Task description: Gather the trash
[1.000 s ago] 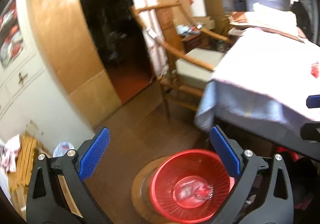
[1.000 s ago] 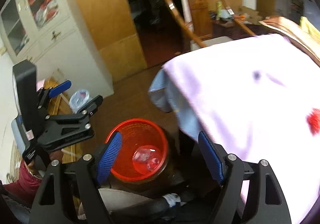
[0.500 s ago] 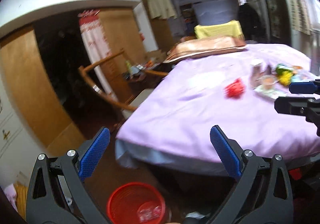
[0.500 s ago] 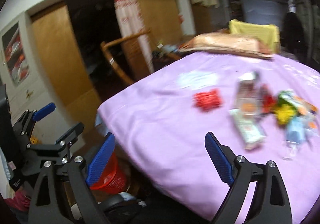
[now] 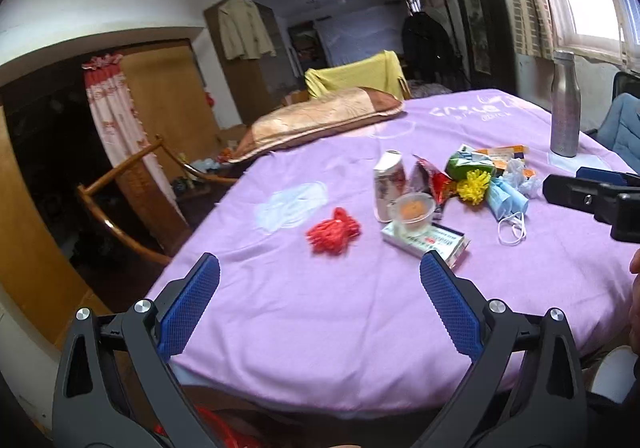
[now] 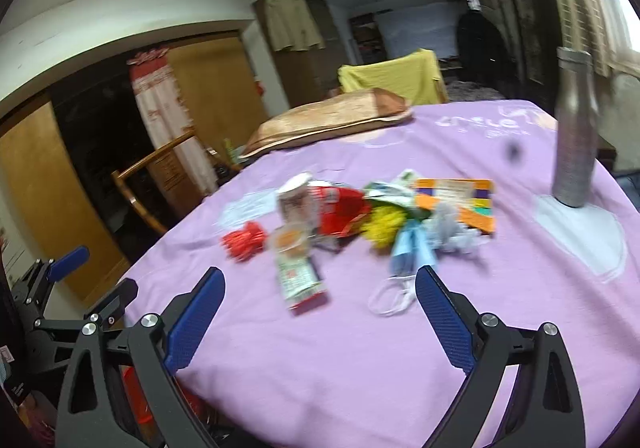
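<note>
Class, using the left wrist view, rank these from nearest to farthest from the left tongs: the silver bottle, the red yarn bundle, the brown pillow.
1. Red yarn bundle: just ahead of the left tongs, centre of the cloth.
2. Brown pillow: far edge, behind the litter.
3. Silver bottle: far right corner.

A matt lilac cloth covers the table across the middle of the frame, soft and faintly creased. At upper right stands a metal bottle with a dull, speckled silver finish. Mid-frame lie a glossy foil wrapper, a clear plastic cup, a printed cardboard box and a pleated fabric mask. At left, a varnished wooden chair shines.
</note>
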`<state>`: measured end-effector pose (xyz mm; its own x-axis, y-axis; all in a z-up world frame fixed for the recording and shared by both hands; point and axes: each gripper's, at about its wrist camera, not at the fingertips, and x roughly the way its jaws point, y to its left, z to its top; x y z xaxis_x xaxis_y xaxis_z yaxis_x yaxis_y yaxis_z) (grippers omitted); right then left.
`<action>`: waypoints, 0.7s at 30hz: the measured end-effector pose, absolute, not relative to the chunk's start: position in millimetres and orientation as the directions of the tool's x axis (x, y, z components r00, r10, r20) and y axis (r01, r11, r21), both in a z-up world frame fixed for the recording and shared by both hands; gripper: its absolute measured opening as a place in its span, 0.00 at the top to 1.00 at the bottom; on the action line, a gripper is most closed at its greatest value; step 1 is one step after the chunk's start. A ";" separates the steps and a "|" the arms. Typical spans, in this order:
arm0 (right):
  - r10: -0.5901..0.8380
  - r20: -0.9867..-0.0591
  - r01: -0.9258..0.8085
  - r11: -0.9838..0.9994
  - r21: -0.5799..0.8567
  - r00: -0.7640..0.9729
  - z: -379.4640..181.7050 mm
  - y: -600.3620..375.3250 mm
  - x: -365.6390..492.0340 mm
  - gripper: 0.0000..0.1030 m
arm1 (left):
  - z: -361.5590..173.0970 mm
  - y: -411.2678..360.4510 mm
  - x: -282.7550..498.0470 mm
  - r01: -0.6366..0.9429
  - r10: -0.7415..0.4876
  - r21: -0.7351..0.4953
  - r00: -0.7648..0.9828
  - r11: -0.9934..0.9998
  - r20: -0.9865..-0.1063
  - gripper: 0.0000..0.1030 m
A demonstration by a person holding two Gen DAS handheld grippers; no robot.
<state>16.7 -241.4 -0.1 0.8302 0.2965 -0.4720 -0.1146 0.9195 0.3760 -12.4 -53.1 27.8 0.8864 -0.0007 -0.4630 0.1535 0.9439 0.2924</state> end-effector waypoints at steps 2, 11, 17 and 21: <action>0.284 -0.482 -0.092 0.919 0.384 0.829 -6.0 -250.4 26.0 0.08 | 22.8 -57.9 1.6 0.167 -0.012 0.280 0.876 0.945 -0.483 0.06; 0.229 -0.536 -0.030 0.935 0.354 0.812 -22.3 -266.2 71.0 0.08 | 2.1 -63.5 62.9 0.194 -0.033 0.231 0.829 0.953 -0.558 0.06; 0.232 -0.566 -0.022 0.936 0.353 0.791 -31.2 -265.5 98.5 0.08 | -2.1 -69.4 87.1 0.184 -0.014 0.255 0.835 0.949 -0.550 0.06; 0.245 -0.583 -0.023 0.932 0.361 0.774 -35.5 -264.7 114.3 0.08 | -4.0 -74.3 98.4 0.185 -0.009 0.268 0.837 0.946 -0.547 0.06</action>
<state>114.3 -264.7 -35.5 0.7744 0.2447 -0.5835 -0.0229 0.9325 0.3606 98.4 -74.3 -4.0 0.8372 -0.0091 -0.5469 0.1851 0.9456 0.2676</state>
